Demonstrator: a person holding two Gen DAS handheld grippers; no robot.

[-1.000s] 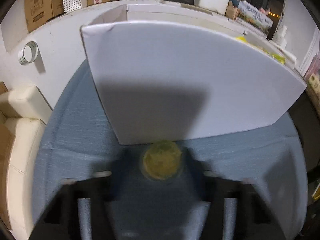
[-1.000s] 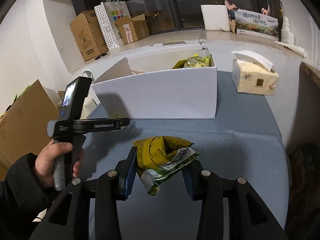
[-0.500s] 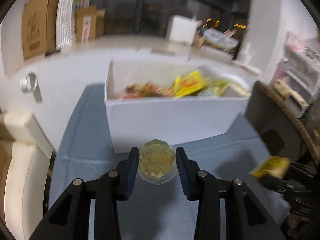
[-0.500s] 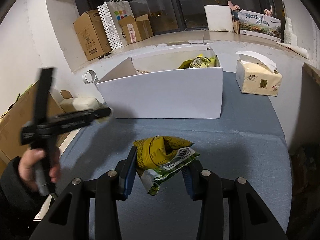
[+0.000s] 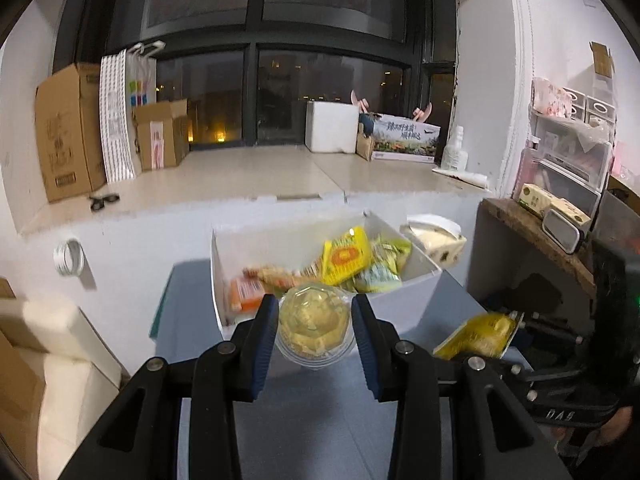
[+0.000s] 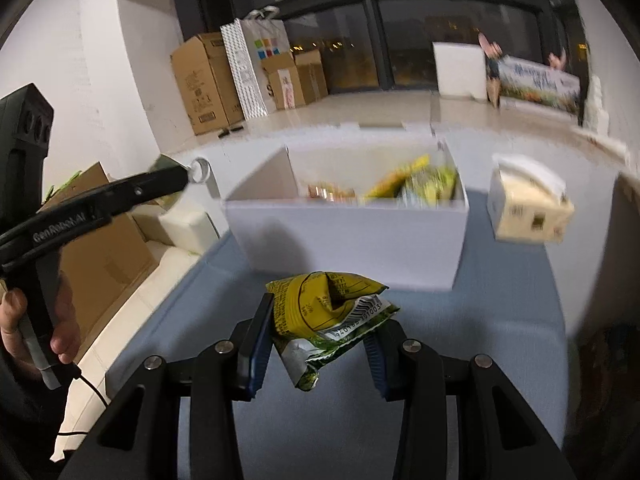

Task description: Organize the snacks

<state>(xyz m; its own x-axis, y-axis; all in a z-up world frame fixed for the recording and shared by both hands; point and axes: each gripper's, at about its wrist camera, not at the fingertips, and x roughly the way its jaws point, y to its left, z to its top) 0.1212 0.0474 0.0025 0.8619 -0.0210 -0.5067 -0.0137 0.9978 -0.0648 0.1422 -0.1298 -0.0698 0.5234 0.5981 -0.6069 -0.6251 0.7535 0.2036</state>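
My left gripper [image 5: 314, 322] is shut on a clear cup of yellow jelly [image 5: 316, 326] and holds it in the air in front of the white box [image 5: 416, 284]. The box holds several snack packets [image 5: 344, 260]. My right gripper [image 6: 318, 330] is shut on a crumpled yellow-green snack bag [image 6: 324, 312], held above the blue cloth before the white box [image 6: 348, 240]. That bag also shows in the left wrist view [image 5: 478, 334]. The left gripper shows in the right wrist view [image 6: 176, 180] at the left.
A tissue box [image 6: 528, 208] stands right of the white box. Cardboard boxes [image 6: 208, 84] and a paper bag [image 6: 256, 64] line the sill. A cream sofa [image 5: 44, 360] lies left of the table. A wooden shelf [image 5: 532, 236] stands at the right.
My left gripper has lifted the jelly cup off the cloth and risen, so the box's inside now shows. My right gripper has risen and moved a little nearer the box with its bag.
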